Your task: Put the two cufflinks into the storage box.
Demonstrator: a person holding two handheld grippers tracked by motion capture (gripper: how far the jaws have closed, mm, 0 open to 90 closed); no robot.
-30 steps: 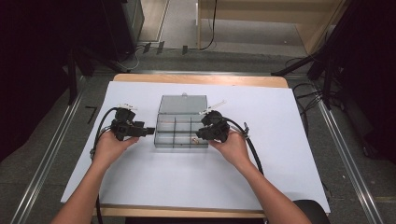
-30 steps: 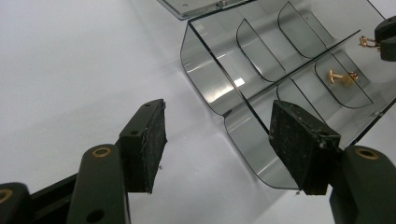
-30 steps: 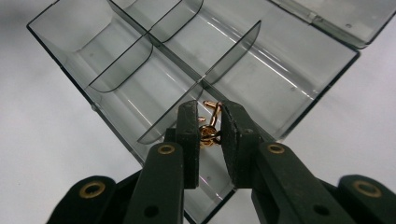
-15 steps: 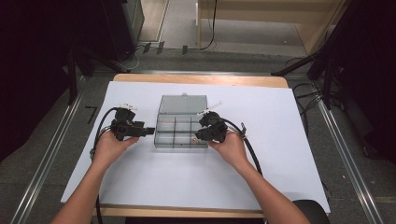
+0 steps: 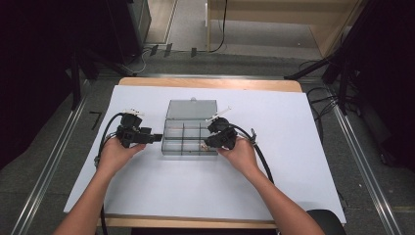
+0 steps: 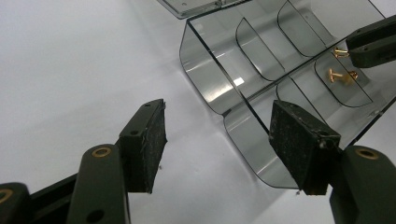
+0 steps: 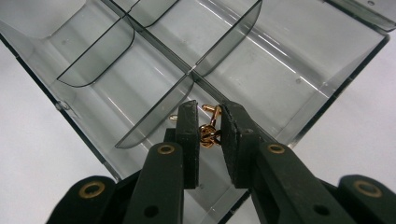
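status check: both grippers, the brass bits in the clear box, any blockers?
Right gripper shut on brass fasteners inside divided box. Left gripper open, empty, beside the box. More fasteners loose. No blockers.

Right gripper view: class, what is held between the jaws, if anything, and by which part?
The right gripper is shut on a small brass screw over the clear compartment box; the pads pinch its sides. Which part exactly cannot be told.
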